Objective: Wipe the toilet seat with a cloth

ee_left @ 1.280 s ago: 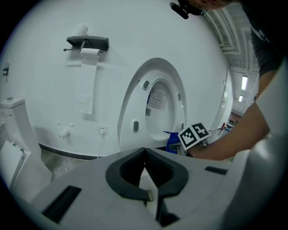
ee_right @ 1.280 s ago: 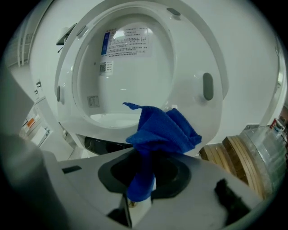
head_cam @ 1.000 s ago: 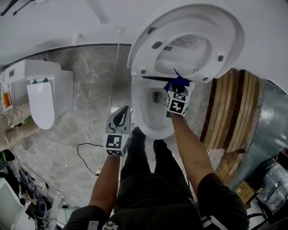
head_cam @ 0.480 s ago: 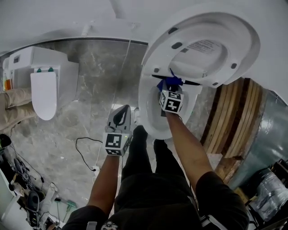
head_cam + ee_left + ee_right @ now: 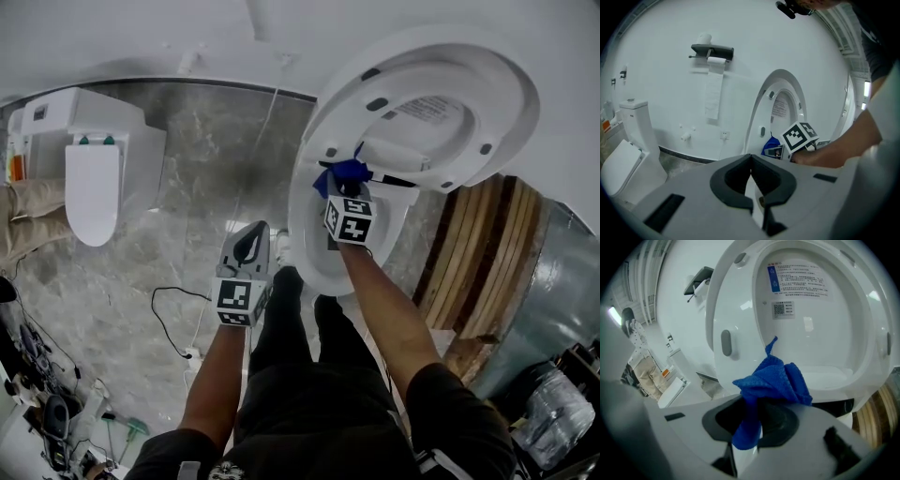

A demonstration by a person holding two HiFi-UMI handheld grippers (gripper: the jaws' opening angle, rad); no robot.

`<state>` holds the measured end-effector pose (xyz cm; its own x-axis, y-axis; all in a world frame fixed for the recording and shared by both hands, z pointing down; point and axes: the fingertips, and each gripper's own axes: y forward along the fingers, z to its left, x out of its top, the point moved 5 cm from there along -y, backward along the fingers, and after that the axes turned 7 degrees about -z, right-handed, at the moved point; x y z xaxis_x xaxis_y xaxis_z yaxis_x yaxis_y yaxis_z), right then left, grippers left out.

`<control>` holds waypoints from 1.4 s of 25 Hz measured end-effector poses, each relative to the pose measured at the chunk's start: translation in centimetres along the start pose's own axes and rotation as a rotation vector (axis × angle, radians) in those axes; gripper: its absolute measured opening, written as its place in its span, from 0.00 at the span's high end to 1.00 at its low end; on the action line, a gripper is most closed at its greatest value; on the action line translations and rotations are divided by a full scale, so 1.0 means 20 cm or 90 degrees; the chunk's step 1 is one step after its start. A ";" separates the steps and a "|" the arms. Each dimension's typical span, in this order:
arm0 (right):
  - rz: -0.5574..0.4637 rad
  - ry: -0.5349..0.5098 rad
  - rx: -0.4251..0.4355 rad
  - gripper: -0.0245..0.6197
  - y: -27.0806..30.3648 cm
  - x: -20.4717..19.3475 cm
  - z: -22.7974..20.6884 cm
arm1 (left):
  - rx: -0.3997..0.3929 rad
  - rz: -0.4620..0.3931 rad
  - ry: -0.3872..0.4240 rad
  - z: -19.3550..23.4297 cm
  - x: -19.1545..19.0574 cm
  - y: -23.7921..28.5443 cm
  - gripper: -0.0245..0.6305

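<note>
**Left gripper** (image 5: 751, 158): the fingers are together with nothing between them. The unit is held low beside the bowl rim (image 5: 302, 225), well apart from the work, and carries no load.

**Cloth** (image 5: 772, 379): a blue, terry-like fabric, judged to be light, soft and limp. It will not hold a shape and will fold under any pressure. It sits at the lower edge of the raised toilet seat (image 5: 511, 89), above the bowl.

**Right gripper** (image 5: 752, 430): the fingers are clamped on a bunched tail of the cloth. The rest of the cloth stands ahead of them as a loose wad. That wad is the working face.

- Grip the gathered part, not a single layer, which is likely to slip out.
- Keep enough fabric forward that the hard fingers do not meet the plastic.

**Toilet seat:** tilted up, underside facing the gripper. It looks rigid, glossy and slippery, so the cloth should glide. Because it is hinged, firm pressure may swing it.
</note>
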<state>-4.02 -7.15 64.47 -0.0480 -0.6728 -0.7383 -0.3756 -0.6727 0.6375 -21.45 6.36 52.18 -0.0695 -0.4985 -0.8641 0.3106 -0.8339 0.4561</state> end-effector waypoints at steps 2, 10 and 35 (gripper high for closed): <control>-0.014 -0.021 0.018 0.84 -0.02 0.04 0.02 | -0.002 -0.005 -0.001 -0.01 0.02 0.01 0.95; -0.077 -0.054 0.056 0.84 -0.08 0.24 0.11 | -0.009 -0.015 0.014 -0.05 0.08 0.01 0.95; -0.222 -0.119 0.108 0.84 -1.18 0.47 0.07 | -0.174 -0.108 0.284 -0.61 0.96 0.50 0.61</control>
<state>3.07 2.73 42.18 -0.0520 -0.3366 -0.9402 -0.5450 -0.7793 0.3092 -8.13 -8.62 37.53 0.2505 -0.1636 -0.9542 0.5686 -0.7728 0.2818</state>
